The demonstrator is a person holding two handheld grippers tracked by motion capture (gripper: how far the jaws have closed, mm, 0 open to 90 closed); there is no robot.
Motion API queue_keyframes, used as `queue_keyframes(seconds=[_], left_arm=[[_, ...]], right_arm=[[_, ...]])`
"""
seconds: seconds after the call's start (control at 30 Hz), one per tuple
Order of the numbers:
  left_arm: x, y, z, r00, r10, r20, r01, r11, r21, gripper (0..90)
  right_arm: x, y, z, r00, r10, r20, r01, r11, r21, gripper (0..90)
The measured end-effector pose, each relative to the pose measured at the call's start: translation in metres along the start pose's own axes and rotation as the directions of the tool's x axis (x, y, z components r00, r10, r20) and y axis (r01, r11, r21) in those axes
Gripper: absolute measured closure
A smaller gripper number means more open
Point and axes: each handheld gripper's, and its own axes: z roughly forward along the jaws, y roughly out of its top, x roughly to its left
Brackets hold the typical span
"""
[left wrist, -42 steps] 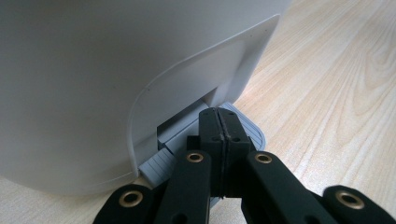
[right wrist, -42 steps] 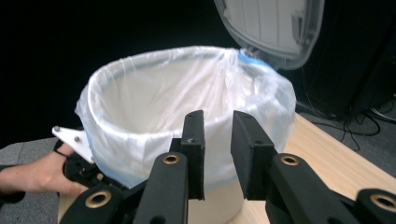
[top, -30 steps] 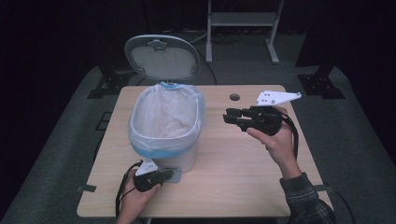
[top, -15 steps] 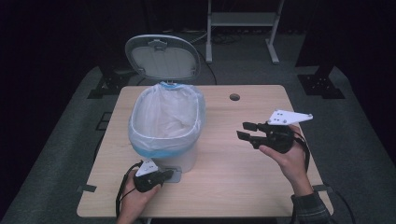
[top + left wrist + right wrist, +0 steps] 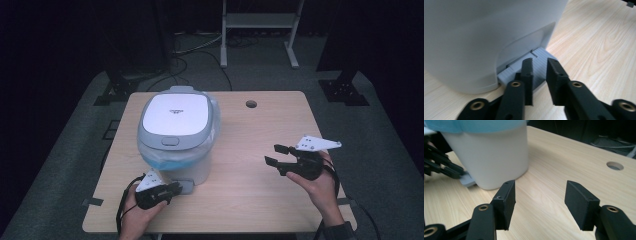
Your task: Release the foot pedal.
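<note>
At lower left of the high view, the left gripper (image 5: pixel 172 187) sits at the grey foot pedal (image 5: pixel 186 186) of the white pedal bin (image 5: pixel 175 145), jaws just parted a crack and gripping nothing. The lid (image 5: pixel 175 115), raised a second ago, now lies shut over the blue liner (image 5: pixel 155 161). At right, the right gripper (image 5: pixel 274 155) has dropped toward the table (image 5: pixel 250 200), its jaws just widening, about half open and empty, suggesting the bin work is ending.

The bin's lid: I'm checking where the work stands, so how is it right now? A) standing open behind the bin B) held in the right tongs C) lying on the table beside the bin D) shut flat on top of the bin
D: in the high view the lid lies flat over the bin, with blue bag edge showing beneath its front, while the right tongs hover empty over the table.
</note>
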Motion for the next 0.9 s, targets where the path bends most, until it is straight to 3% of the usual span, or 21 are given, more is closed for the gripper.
queue_keyframes(seconds=[0.2, 0.37, 0.5, 0.67, 0.9], left_arm=[[0.002, -0.002, -0.014, 0.9999, -0.005, -0.016, 0.005, 1.0000, 0.003, 61.3], [0.005, -0.003, -0.024, 0.9995, -0.012, -0.029, 0.012, 0.9999, 0.004, 46.3], [0.006, -0.003, -0.030, 0.9994, -0.015, -0.033, 0.016, 0.9999, 0.006, 39.8], [0.010, -0.005, -0.034, 0.9981, 0.005, -0.062, -0.004, 0.9996, 0.027, 25.9], [0.018, -0.010, -0.041, 0.9955, -0.001, -0.094, 0.006, 0.9989, 0.047, 16.8]], right_arm=[[-0.006, -0.015, 0.001, 0.9994, 0.029, 0.019, -0.030, 0.999, 0.025, 38.2], [-0.012, -0.027, 0.001, 0.9985, 0.032, 0.044, -0.033, 0.999, 0.042, 34.5], [-0.015, -0.034, 0.000, 0.9974, 0.035, 0.062, -0.038, 0.998, 0.049, 32.4], [-0.018, -0.048, -0.002, 0.9952, 0.042, 0.089, -0.049, 0.996, 0.073, 28.7], [-0.023, -0.062, -0.009, 0.9904, 0.059, 0.125, -0.070, 0.994, 0.086, 27.0]])
